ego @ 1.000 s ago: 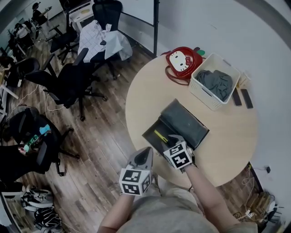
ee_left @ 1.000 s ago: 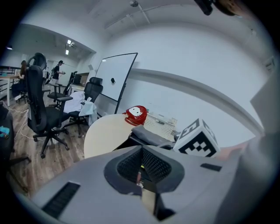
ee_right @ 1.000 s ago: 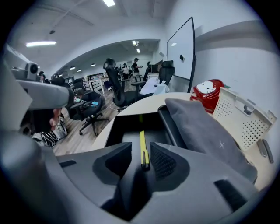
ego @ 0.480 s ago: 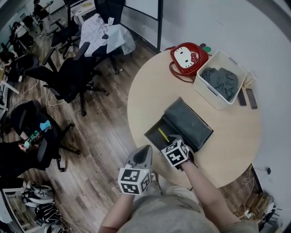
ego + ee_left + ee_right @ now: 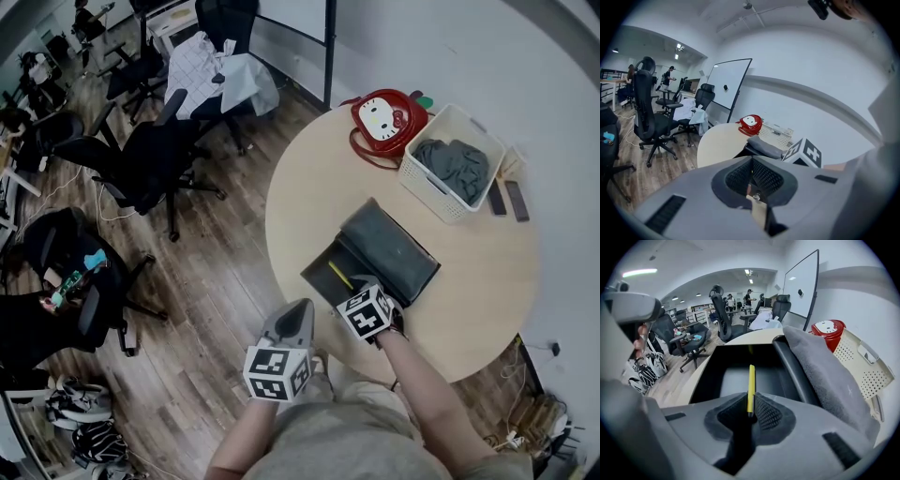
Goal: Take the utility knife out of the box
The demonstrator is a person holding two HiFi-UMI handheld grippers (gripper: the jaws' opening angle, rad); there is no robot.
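A black box lies open on the round table, its grey padded lid folded back. Inside it lies a thin yellow utility knife. My right gripper reaches steeply down into the box's near end. In the right gripper view the knife stands edge-on between the closing jaws of the right gripper, whose pads press on its near end. The box floor shows dark beyond. My left gripper hangs off the table's near edge, shut and holding nothing, seen as the left gripper.
At the table's far side stand a red cartoon-cat bag, a white perforated basket holding grey cloth, and two phones. Office chairs stand on the wood floor to the left. The grey lid rises right of the knife.
My right gripper has sunk a little into the box's near end, over the knife. The left gripper has stayed where it was.
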